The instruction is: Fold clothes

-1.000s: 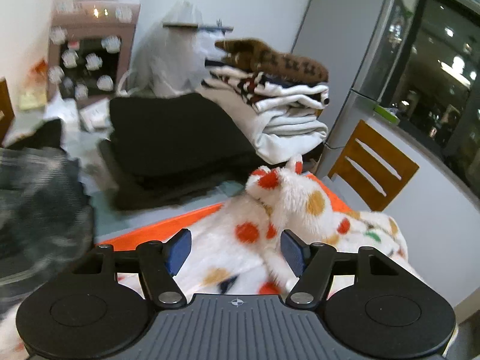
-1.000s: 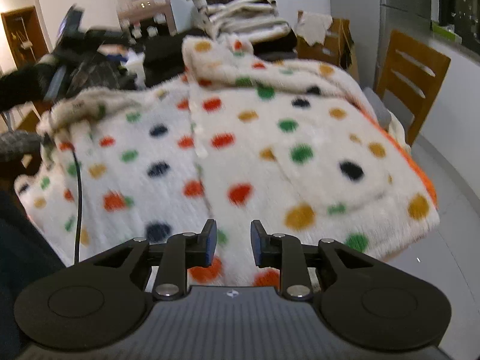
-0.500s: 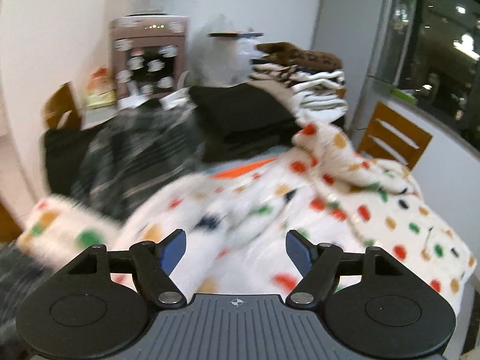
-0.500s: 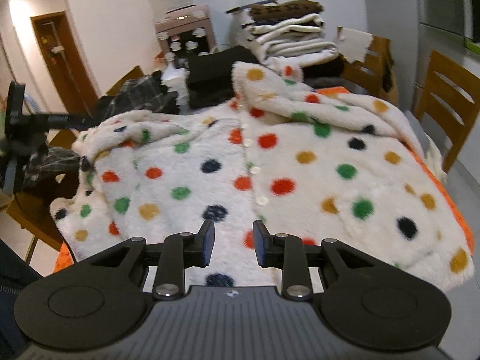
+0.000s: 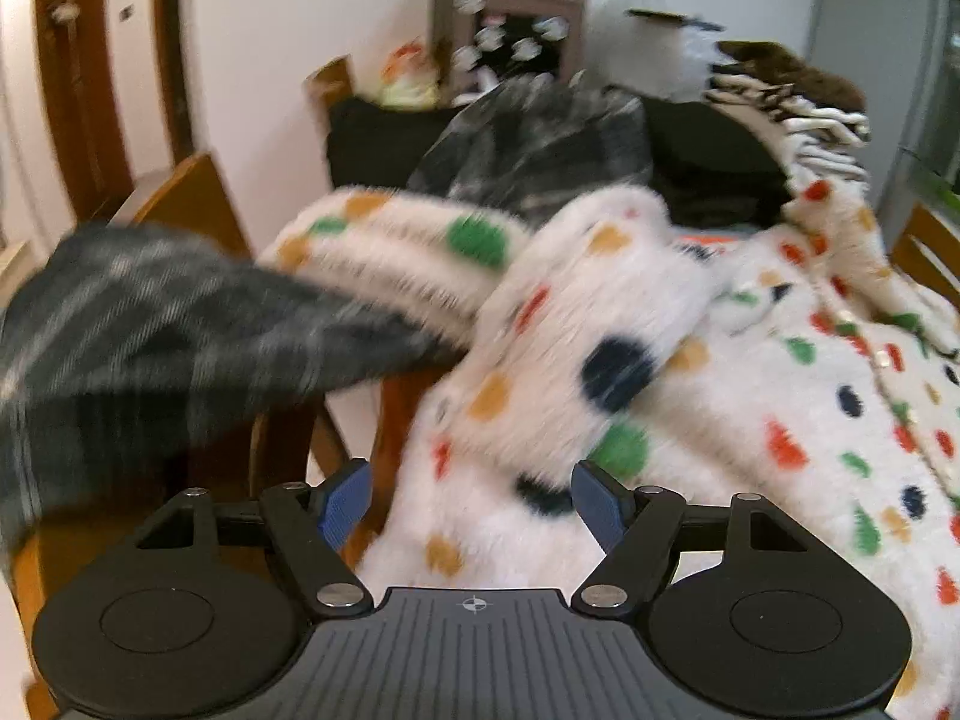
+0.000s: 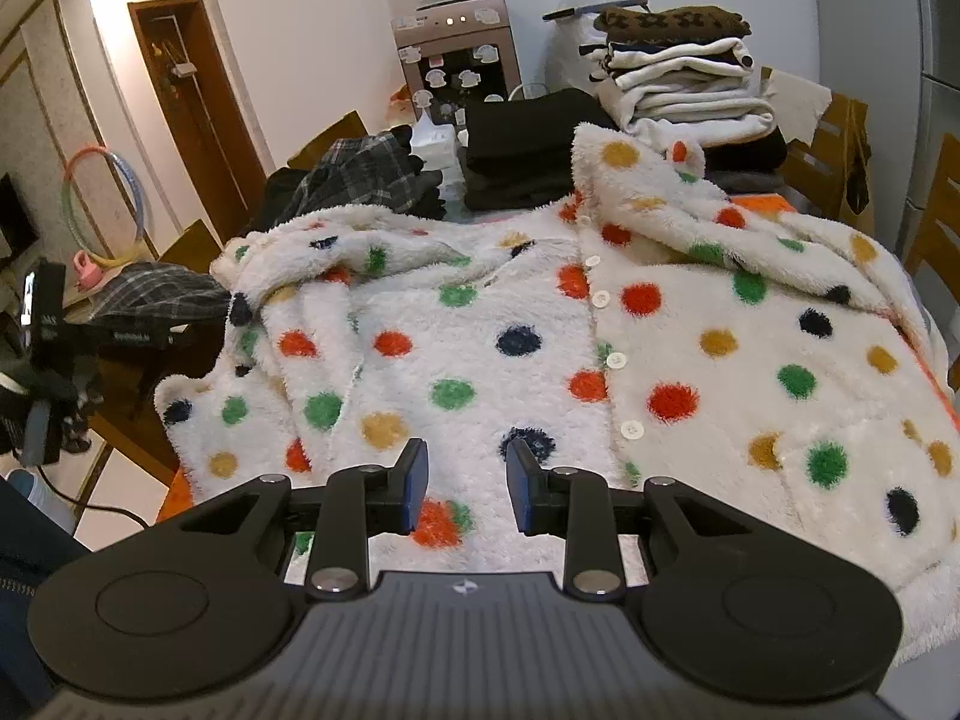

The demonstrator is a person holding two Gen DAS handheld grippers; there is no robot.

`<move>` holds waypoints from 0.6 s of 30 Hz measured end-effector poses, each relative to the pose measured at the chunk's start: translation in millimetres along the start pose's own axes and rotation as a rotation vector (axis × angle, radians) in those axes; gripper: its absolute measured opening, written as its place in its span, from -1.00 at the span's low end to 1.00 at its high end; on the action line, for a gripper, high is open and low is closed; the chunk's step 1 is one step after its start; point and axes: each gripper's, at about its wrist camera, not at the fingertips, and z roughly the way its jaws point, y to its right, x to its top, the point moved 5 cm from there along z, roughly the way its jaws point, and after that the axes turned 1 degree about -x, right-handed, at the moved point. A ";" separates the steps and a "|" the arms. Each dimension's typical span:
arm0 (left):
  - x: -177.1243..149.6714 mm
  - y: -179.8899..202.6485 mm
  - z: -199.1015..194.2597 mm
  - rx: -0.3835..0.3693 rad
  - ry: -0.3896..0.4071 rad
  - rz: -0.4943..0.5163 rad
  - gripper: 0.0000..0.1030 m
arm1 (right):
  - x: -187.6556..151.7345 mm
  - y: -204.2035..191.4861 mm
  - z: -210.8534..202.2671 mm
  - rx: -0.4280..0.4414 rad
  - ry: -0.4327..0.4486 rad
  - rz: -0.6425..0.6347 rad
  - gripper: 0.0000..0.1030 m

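A white fleece jacket (image 6: 510, 300) with coloured dots and a buttoned front lies spread face up on the table. Its left sleeve (image 6: 270, 360) is bunched at the table's left edge. In the left wrist view that sleeve (image 5: 558, 330) shows blurred just beyond my left gripper (image 5: 471, 480), which stands wide open over the sleeve's lower edge with nothing pinched. My right gripper (image 6: 467, 462) hovers above the jacket's near hem, left of the button line. Its jaws stand a little apart and grip no cloth.
A dark plaid garment (image 5: 150, 330) drapes over a wooden chair (image 5: 192, 204) at the left. Folded stacks (image 6: 678, 78) and black clothes (image 6: 522, 150) fill the table's far end. An orange cover (image 6: 762, 204) shows under the jacket. More chairs (image 6: 936, 210) stand at the right.
My left gripper has swung from the table's far end to the left sleeve and dropped lower. My right gripper has drawn back and risen slightly, so more of the jacket shows.
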 end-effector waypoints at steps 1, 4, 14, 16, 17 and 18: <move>-5.4 1.0 0.9 -0.004 -0.006 -0.011 0.47 | 0.4 -0.5 -0.8 0.004 0.001 -0.001 -0.36; -21.2 9.5 3.2 0.005 -0.013 0.002 0.47 | 1.1 -2.0 -3.0 0.004 0.001 -0.003 -0.35; -55.0 13.0 -10.9 0.163 0.071 -0.136 0.47 | -4.3 -1.1 -3.2 -0.006 -0.004 0.012 -0.34; -58.3 12.4 -16.4 0.199 0.102 -0.145 0.51 | -4.9 -1.2 -3.5 -0.008 -0.002 0.014 -0.34; -59.4 12.0 -15.6 0.202 0.094 -0.153 0.51 | -5.3 -1.0 -3.7 -0.009 -0.002 0.016 -0.33; -60.5 11.4 -13.8 0.201 0.080 -0.161 0.52 | -5.7 -0.9 -3.9 -0.010 -0.002 0.018 -0.32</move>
